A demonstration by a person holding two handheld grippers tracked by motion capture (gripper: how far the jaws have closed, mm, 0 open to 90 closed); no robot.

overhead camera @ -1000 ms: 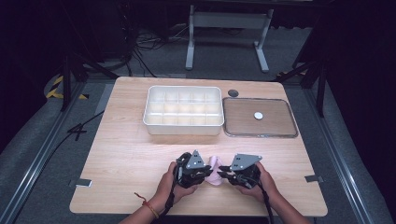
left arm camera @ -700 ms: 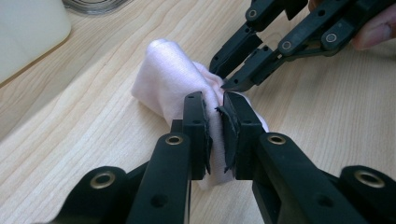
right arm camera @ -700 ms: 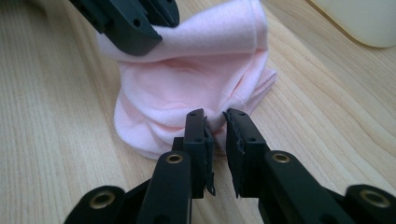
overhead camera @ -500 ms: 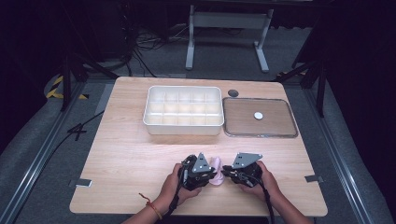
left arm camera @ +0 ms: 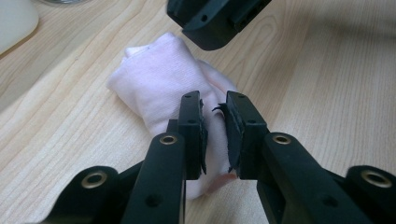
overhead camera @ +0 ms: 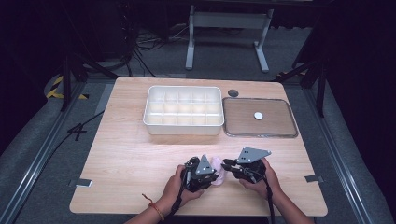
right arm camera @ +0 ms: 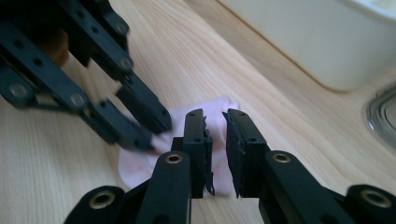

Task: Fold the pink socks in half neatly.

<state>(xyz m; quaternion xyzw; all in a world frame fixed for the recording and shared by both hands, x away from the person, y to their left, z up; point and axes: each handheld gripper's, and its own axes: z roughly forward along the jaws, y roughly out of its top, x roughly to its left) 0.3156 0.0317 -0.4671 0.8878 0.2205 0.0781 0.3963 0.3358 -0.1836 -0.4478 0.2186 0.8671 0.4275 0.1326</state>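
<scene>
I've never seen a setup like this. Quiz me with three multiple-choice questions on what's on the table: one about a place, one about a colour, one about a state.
1. Where does the pink cloth lie?
A. in the white tray
B. on the table between the two claws
C. on the framed board

2. What colour is the small disc on the framed board?
A. white
B. red
C. black

3. How does the divided tray stand?
A. filled with cloth
B. upside down
C. empty

Answers: 1 B, the cloth rests on the table between the left claw and the right claw. 2 A, it shows pale against the brown board. 3 C, its compartments are bare.
</scene>
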